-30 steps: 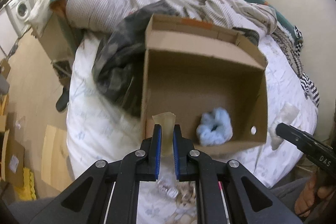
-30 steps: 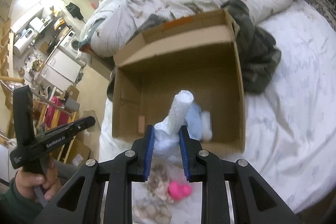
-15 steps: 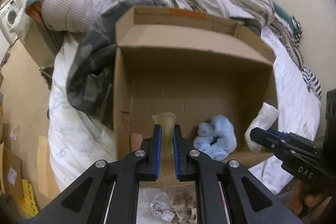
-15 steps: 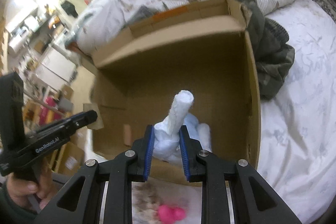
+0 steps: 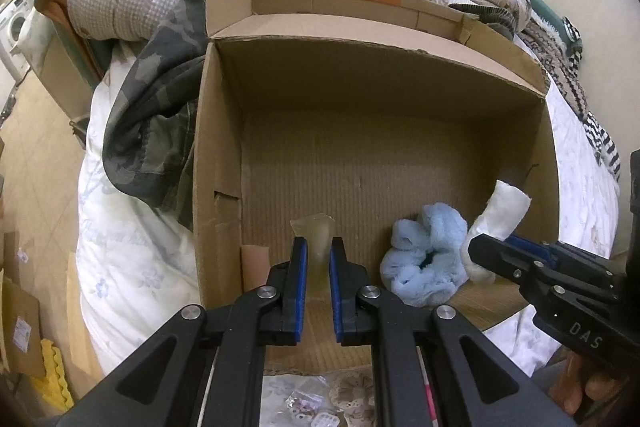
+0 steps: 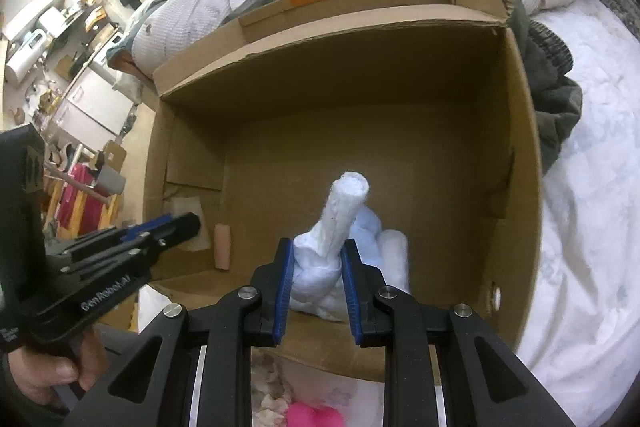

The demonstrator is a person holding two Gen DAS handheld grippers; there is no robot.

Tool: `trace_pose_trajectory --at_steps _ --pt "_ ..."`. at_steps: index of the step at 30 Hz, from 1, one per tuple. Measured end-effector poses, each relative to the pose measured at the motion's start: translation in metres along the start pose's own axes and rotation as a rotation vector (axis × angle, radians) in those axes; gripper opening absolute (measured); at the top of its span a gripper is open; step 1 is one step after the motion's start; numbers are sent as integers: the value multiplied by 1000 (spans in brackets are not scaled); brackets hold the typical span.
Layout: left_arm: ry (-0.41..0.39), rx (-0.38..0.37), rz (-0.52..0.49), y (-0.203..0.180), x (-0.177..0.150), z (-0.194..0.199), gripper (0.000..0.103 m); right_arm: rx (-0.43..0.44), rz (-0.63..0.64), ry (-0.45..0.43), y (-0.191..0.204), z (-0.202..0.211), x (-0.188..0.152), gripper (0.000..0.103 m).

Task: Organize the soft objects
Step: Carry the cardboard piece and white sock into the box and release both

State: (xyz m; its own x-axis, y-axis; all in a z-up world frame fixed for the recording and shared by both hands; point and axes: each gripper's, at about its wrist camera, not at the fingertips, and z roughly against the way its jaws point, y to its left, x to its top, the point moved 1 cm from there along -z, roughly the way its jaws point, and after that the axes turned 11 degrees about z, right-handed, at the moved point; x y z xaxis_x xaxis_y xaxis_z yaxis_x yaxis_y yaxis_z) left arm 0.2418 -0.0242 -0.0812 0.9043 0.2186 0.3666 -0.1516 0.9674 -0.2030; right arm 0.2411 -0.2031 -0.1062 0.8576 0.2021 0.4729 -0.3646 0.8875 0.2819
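Both grippers hover over the cardboard box (image 5: 216, 155): left gripper (image 5: 317, 267) pinches a translucent yellowish piece (image 5: 316, 227); right gripper (image 6: 316, 279) clamps a white rolled cloth (image 6: 340, 211) above a fluffy blue scrunchie (image 5: 428, 259).

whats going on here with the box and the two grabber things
A person is sorting soft items into a cardboard box on a bed. The left claw is shut on a pale translucent soft piece; the right claw is shut on a white rolled cloth. Both hover over the box, where a fluffy blue item already lies.
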Motion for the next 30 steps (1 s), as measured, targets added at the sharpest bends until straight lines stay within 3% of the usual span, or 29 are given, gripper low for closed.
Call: trace_pose_trajectory --at_steps 20,30 --pt "13 24 -14 -2 -4 -10 11 51 1 27 5 -12 2 26" --pt "14 33 -25 -4 -5 -9 18 63 -31 -1 0 -7 1 27"
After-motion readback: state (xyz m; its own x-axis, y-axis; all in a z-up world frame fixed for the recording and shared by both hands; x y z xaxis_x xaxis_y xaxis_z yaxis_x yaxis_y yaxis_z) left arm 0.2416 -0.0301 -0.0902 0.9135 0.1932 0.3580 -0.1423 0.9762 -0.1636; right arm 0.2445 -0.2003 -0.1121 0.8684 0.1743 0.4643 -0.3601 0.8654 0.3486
